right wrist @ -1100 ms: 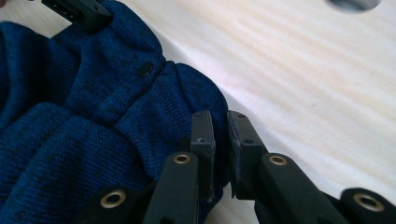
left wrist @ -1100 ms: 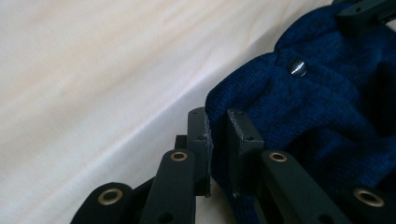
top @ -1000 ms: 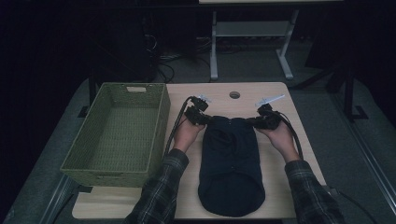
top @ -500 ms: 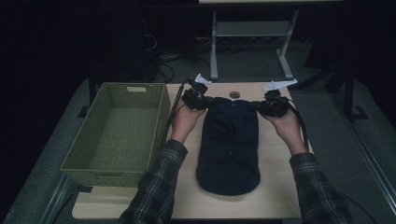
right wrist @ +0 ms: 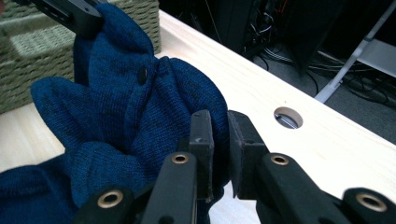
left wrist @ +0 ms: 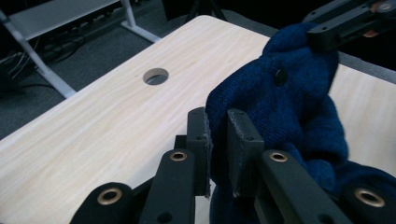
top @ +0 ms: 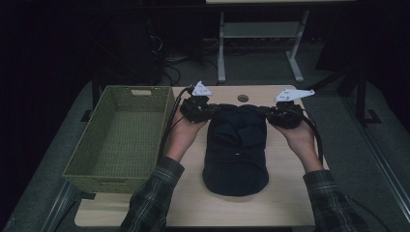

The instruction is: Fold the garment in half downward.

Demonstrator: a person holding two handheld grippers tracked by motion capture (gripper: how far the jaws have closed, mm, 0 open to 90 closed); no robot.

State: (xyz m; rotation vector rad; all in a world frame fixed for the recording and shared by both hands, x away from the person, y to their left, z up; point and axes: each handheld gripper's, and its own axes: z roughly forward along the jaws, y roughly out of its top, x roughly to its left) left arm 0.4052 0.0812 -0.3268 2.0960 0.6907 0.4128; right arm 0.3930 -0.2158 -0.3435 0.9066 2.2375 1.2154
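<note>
A dark blue knitted garment (top: 236, 147) with small dark buttons lies lengthwise on the light wooden table (top: 285, 193), its far end lifted. My left gripper (top: 209, 110) is shut on the far left corner of the knit (left wrist: 280, 102), the cloth pinched between its pads (left wrist: 200, 135). My right gripper (top: 269, 113) is shut on the far right corner (right wrist: 140, 107), with fabric squeezed between its pads (right wrist: 243, 140). Both hands hold the far edge above the tabletop while the near part rests on it.
A green woven basket (top: 121, 140), empty inside, stands at the table's left side, right beside my left hand. A round cable hole (top: 242, 98) sits near the far edge. Behind the table are a white desk frame (top: 261, 43) and cables on the floor.
Both grippers have risen and moved toward the far edge, carrying the garment's far end. The garment's near part has slid along and now looks shorter and bunched.
</note>
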